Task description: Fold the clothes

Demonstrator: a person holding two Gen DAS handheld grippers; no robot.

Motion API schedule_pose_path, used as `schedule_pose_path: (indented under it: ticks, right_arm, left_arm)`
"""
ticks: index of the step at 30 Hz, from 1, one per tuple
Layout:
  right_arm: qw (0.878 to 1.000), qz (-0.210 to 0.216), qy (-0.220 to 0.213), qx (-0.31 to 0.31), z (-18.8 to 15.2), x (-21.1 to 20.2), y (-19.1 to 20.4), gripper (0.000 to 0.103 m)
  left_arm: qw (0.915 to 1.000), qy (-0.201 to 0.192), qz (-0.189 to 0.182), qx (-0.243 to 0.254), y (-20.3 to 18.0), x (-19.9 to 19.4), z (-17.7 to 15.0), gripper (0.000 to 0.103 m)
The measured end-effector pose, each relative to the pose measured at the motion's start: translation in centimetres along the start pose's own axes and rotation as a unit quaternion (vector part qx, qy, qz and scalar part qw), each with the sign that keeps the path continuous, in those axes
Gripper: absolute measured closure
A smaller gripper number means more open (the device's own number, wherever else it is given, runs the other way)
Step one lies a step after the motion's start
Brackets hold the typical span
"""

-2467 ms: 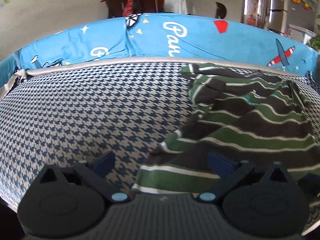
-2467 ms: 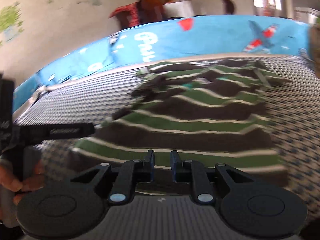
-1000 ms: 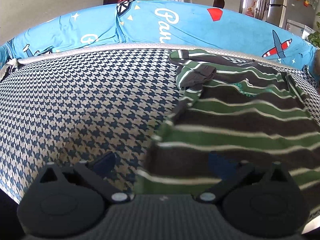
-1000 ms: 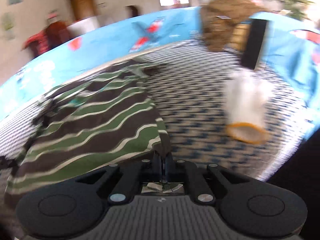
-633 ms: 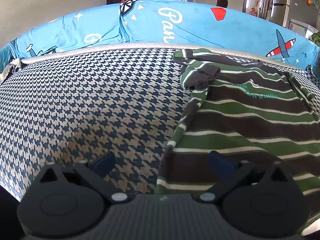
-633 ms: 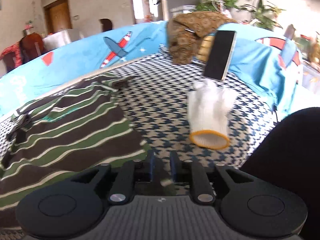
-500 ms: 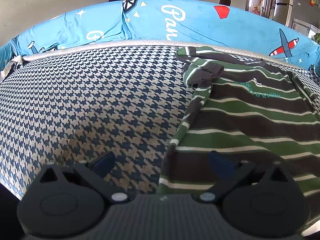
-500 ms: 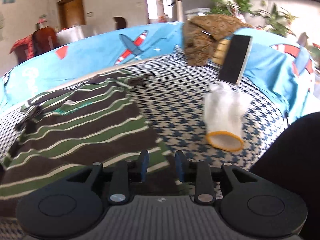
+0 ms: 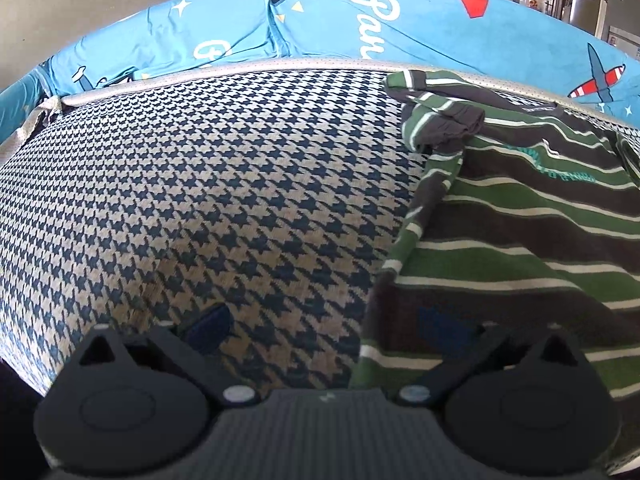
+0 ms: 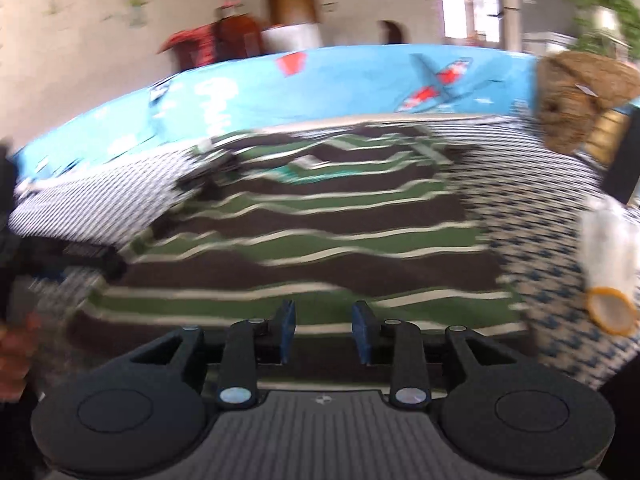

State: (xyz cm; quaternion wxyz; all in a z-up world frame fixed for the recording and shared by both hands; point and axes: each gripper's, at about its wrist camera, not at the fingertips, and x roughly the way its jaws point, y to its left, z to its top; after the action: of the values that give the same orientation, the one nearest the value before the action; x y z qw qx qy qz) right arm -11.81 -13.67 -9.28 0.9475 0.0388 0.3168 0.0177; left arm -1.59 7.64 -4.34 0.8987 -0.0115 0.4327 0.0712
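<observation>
The right wrist view had swung back from the far end of the sofa (image 9: 208,184) toward the striped shirt (image 10: 304,240), and it was still smeared with motion, so the right gripper (image 10: 323,330) was evidently travelling. Half a second earlier that view had faced the white glove (image 10: 610,264) and the dark phone (image 10: 622,168) propped beyond it; now both sat at the right edge. The sofa's houndstooth seat and its blue printed cover (image 9: 320,20) behind had not shifted.

The shirt lay spread nearly flat on the right part of the seat, hem toward the cameras and collar toward the backrest. A second earlier the right tongs had been pinched on its hem corner; now they stood apart with nothing between them, poised just above the near hem. I judged that the spreading was finished and the cloth let go, so the folding proper could begin.

From the left wrist view, the shirt's left edge had crept slightly further right, baring more seat. The left gripper (image 9: 326,324) hung over that edge with its tongs wide apart, one over bare seat, one over cloth, gripping nothing. The bunched sleeve (image 9: 444,124) near the collar remained crumpled, likely needing to be smoothed or tucked.
</observation>
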Motion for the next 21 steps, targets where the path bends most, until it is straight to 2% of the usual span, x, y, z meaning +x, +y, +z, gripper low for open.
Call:
schedule_pose_path:
  ticks: [7, 13, 19, 21]
  right_arm:
    - [0.992, 0.103, 0.032, -0.07, -0.9, 1.2, 4.4, 0.072]
    - [0.976, 0.169, 0.044, -0.133, -1.1, 2.1, 8.2, 0.072]
    - [0.957, 0.194, 0.045, -0.209, -1.7, 3.1, 12.0, 0.057]
    - [0.952, 0.197, 0.041, -0.232, -2.0, 3.4, 13.1, 0.056]
  left_arm:
    - [0.9998, 0.004, 0.016, -0.009, 1.2, 0.2, 0.1, 0.0]
    - [0.9989, -0.006, 0.033, -0.033, 2.9, -0.2, 0.4, 0.0]
    - [0.9979, -0.015, 0.033, -0.054, 4.4, -0.9, 0.8, 0.0]
    - [0.9977, -0.016, 0.032, -0.058, 4.6, -1.1, 0.9, 0.0]
